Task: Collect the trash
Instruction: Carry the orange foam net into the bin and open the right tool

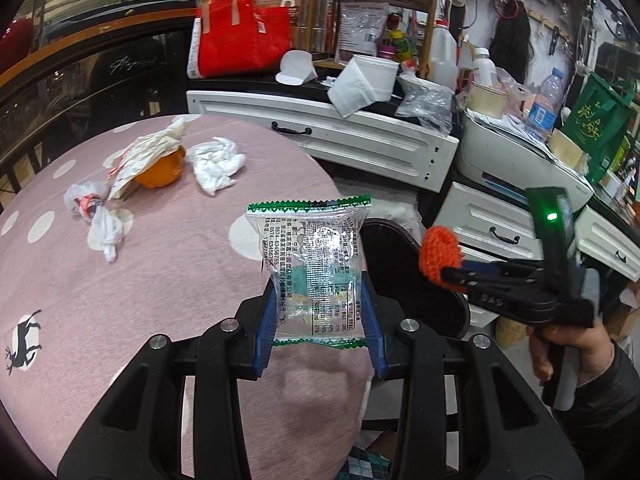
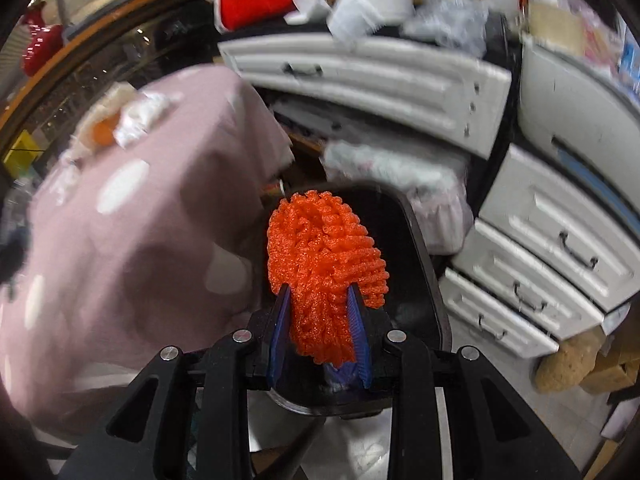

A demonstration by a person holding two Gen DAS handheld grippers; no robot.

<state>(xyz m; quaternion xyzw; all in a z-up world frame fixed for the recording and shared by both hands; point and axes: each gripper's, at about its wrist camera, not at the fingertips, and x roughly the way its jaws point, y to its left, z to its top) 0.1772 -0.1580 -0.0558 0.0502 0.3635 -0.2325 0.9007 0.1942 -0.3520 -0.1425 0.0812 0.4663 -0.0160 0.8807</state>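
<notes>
- Left wrist view: the left gripper (image 1: 320,316) pinches a clear crinkled plastic snack wrapper (image 1: 310,264) between its blue ribbed fingers (image 1: 266,320), which press against the wrapper's two side edges near its lower end.
- The wrapper is a flat rectangle with green zigzag seals at both ends and printed text; its long axis runs straight away from the camera, top seal pointing outward over the edge of the pink polka-dot tablecloth (image 1: 52,288).
- Farther off on the cloth lie crumpled white tissues (image 1: 216,164), a twisted white scrap (image 1: 106,232) and a round orange fruit (image 1: 160,170) partly under creased paper.
- To the right, the right gripper (image 1: 452,270) holds an orange foam net (image 1: 438,254) above a dark bin (image 1: 404,280).
- Right wrist view: the right gripper's fingers (image 2: 356,322) squeeze the net's narrow lower part; its knobbly, spongy mesh fans into a rounded oval, long axis pointing away over the bin.
</notes>
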